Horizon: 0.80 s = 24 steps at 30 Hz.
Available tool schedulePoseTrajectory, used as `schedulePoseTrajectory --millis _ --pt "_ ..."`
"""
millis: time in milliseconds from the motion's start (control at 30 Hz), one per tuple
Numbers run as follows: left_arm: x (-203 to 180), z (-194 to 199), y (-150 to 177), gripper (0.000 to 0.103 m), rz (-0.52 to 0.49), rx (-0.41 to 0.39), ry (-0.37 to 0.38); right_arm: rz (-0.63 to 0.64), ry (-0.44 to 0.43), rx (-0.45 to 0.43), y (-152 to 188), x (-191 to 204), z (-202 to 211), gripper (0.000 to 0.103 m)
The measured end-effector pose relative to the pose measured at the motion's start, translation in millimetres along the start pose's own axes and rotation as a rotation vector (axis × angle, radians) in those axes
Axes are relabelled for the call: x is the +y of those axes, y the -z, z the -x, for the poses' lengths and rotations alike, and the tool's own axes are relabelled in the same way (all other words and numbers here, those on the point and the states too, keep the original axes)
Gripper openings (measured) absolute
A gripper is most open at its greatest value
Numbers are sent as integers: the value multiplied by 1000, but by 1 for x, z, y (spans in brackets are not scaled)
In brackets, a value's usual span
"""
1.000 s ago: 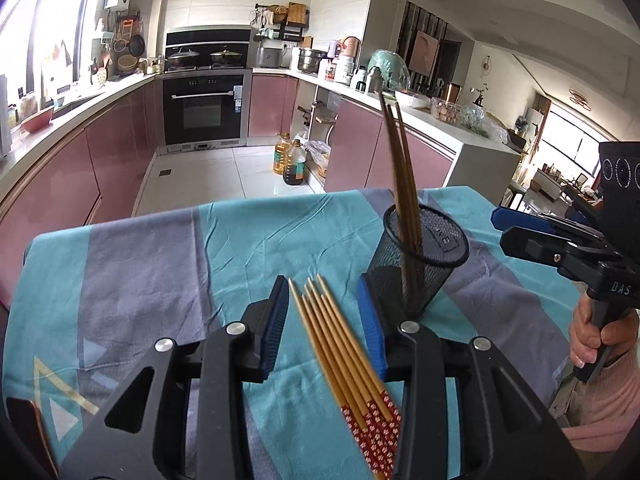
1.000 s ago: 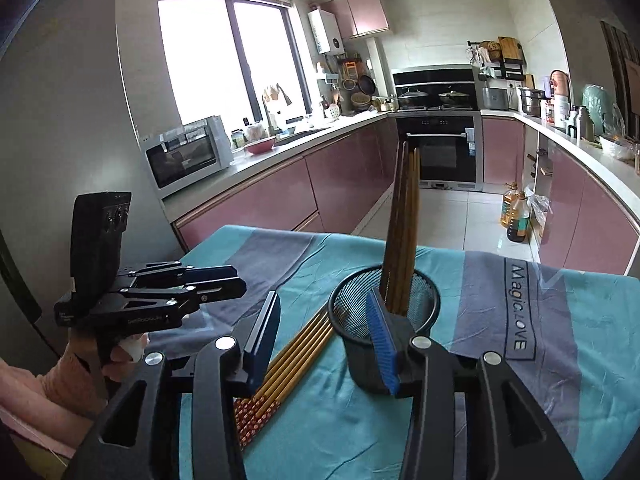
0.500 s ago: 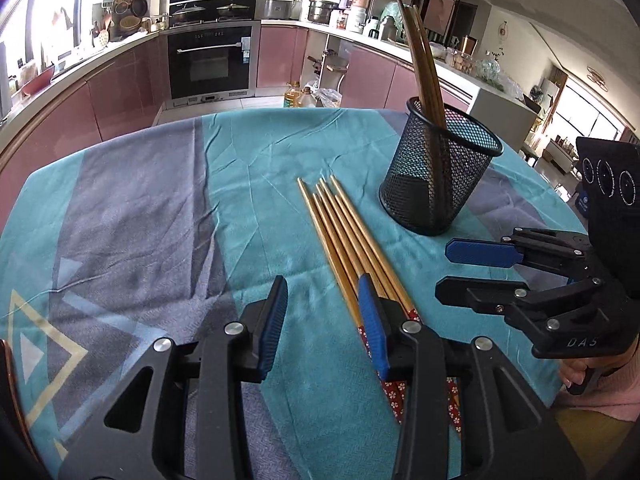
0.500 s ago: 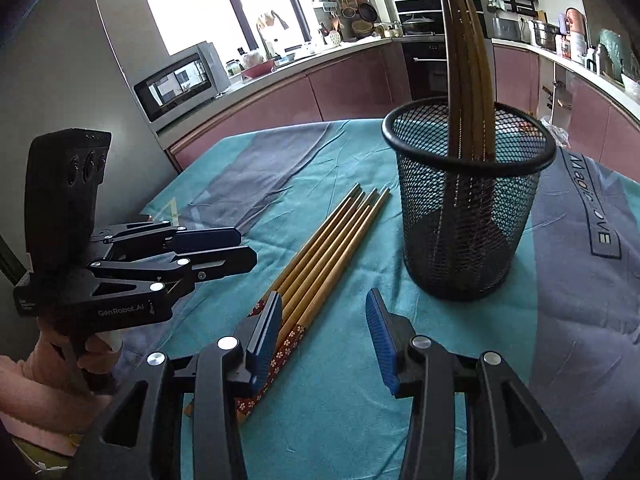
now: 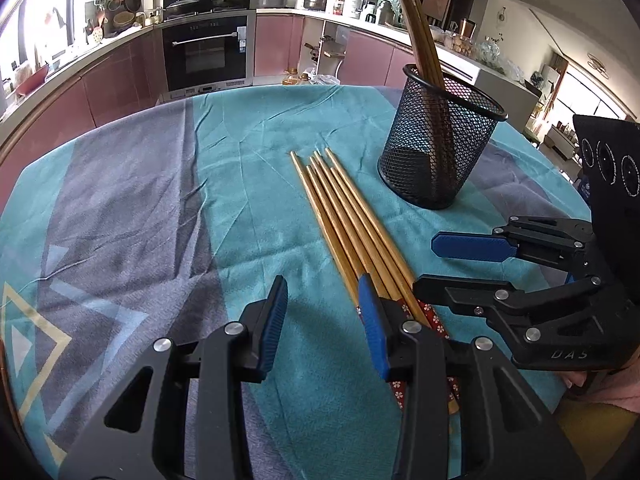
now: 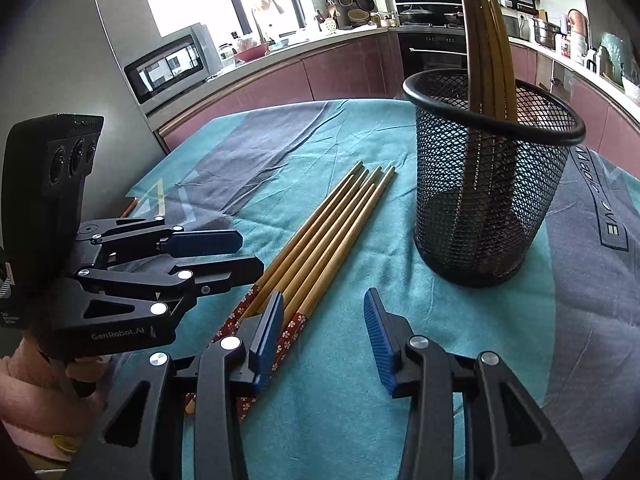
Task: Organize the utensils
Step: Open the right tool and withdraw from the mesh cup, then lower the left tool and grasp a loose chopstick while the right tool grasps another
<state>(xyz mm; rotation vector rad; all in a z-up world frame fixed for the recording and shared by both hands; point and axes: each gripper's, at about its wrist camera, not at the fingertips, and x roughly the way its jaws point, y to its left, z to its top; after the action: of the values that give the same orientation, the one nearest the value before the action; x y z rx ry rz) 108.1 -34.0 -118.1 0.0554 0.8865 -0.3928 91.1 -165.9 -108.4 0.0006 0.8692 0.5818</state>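
Observation:
Several light bamboo chopsticks with red flowered ends lie side by side on the teal and grey tablecloth. Right of them stands a black mesh holder with a few dark chopsticks upright in it. My left gripper is open low over the cloth. Its right finger lies over the flowered ends, and only cloth shows in the gap. My right gripper is open too, with its left finger over those ends. In the other hand's view each gripper, the left and the right, appears sideways.
A person's hand in a pink sleeve holds the left gripper's handle. The round table's far edge drops to a kitchen floor with pink cabinets, an oven and a microwave beyond.
Both grippers have come down and tipped toward the table, so the bamboo chopsticks and the holder now sit closer. Over the last half second they hardly moved. Jaws look unchanged.

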Motion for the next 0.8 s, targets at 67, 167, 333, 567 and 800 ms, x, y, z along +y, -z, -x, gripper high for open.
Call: schedulePoseTrajectory --millis 67,167,333,567,800 --pt "0 -1 0 36 -2 4 2 6 6 5 0 1 -2 40" --pt "0 -1 1 36 -7 5 2 16 18 14 1 3 -3 38" --pt "-2 -3 0 37 -14 5 1 22 27 17 3 2 -2 38" --pt "-2 -5 0 39 -22 4 -4 25 51 23 3 2 -4 35" --pt "-1 -7 0 39 -8 5 -7 14 58 27 4 -4 -1 27"
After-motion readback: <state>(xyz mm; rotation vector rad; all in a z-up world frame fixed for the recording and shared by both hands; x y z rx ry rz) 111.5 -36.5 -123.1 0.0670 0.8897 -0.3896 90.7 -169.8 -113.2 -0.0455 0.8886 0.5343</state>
